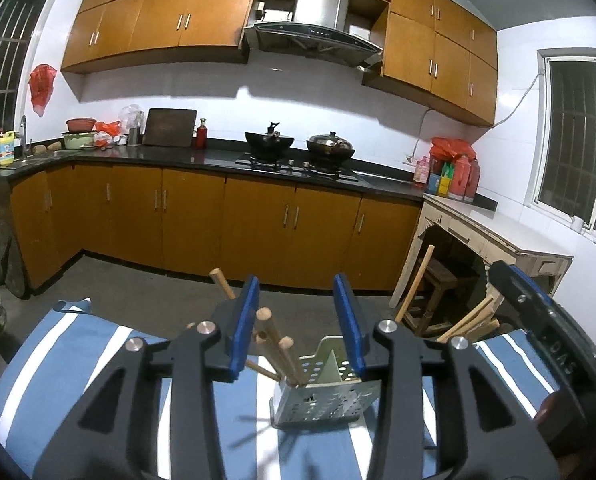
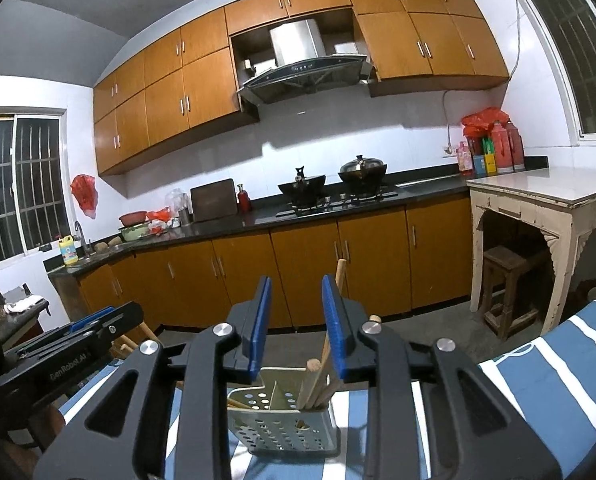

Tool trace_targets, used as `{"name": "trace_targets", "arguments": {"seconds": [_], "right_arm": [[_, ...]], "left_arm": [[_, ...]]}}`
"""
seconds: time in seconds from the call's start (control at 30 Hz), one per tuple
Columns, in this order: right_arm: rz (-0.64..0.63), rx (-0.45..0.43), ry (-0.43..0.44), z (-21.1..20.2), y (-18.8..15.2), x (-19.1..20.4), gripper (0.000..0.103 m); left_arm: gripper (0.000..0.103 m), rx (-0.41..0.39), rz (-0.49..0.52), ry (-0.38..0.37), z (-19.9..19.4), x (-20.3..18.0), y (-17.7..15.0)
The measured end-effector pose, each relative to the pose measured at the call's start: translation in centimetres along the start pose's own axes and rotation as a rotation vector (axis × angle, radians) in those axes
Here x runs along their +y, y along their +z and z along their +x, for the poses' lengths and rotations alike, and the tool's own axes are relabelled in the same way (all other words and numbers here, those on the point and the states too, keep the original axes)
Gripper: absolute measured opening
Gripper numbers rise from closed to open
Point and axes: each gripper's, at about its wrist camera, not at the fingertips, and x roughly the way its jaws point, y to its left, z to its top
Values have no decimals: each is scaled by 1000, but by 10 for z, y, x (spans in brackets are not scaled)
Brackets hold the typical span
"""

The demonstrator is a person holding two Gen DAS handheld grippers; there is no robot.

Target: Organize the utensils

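A perforated metal utensil holder [image 1: 324, 396] stands on a blue-and-white striped cloth [image 1: 73, 360]. It also shows in the right wrist view [image 2: 285, 420]. Several wooden-handled utensils [image 1: 277, 346] lean out of its left compartment; in the right wrist view the wooden sticks [image 2: 318, 376] stand in its right side. My left gripper [image 1: 301, 320] is open and empty above the holder. My right gripper [image 2: 295, 316] is open and empty just above and behind the holder. The right gripper's body [image 1: 538, 320] shows at right in the left wrist view, with more wooden handles [image 1: 470, 320] beside it.
The left gripper's body [image 2: 69, 344] shows at left in the right wrist view. A kitchen counter [image 1: 217, 160] with woks and a stove runs behind. A worn white table [image 2: 546, 196] with a wooden stool [image 2: 506, 280] under it stands at right.
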Motion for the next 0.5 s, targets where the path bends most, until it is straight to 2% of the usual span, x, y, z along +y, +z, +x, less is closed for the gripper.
{"name": "trace_targets", "arguments": {"seconds": [0.23,0.5], "right_arm": [[-5,-27,3,-32,2,-1,41],[-18,-40,6,-76,-3,0,64]], "left_arm": [[48,-24,-8,10,-37,11,-4],[62,-56,-7,12,-91,22,-16]]}}
